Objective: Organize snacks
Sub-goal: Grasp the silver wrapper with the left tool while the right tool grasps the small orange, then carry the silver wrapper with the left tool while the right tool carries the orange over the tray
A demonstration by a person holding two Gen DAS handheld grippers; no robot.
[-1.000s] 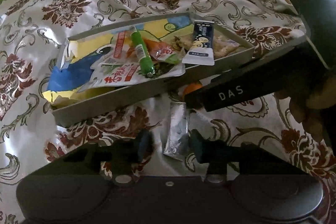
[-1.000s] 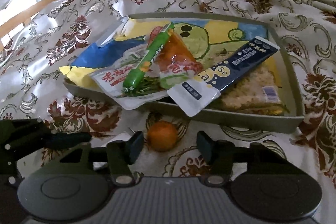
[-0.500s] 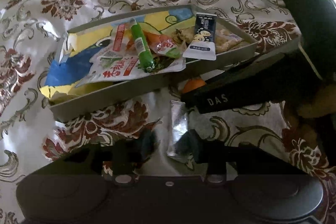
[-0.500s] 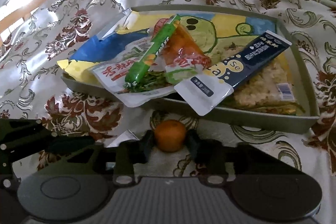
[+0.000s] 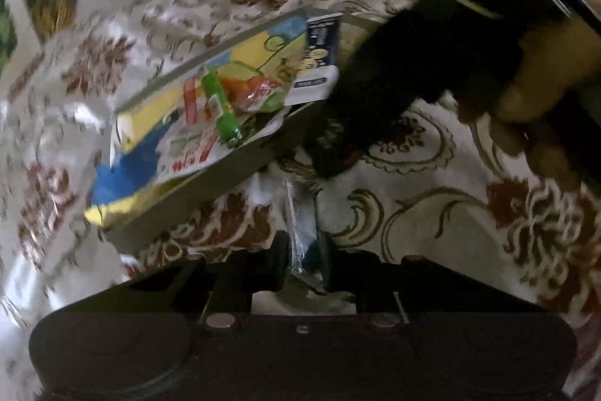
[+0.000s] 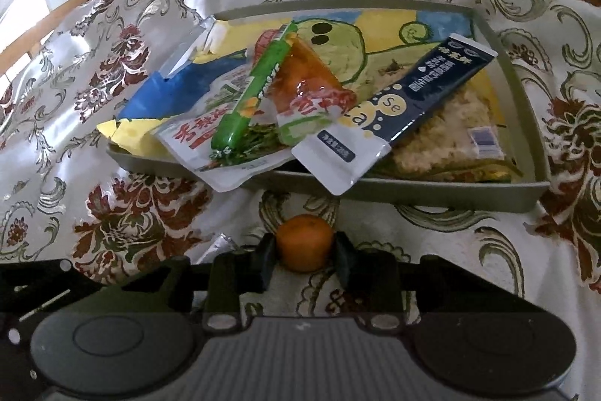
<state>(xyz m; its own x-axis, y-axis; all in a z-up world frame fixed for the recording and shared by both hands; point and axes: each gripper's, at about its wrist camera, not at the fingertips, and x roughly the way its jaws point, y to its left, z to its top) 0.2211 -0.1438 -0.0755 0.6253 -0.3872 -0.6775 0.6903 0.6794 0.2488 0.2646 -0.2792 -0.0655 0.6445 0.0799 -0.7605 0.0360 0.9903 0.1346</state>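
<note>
Orange: gripped between the fingers of the right tongs, low over the patterned cloth, just in front of the tray's near wall. Silver sachet: pinched by the left tongs, its far end pointing toward the tray. Tray: grey, shallow, resting on the cloth, piled with snacks. Contents: green stick lying across a white packet, orange pouch beside it, dark blue sachet overhanging the near wall. The left view is blurred.
</note>
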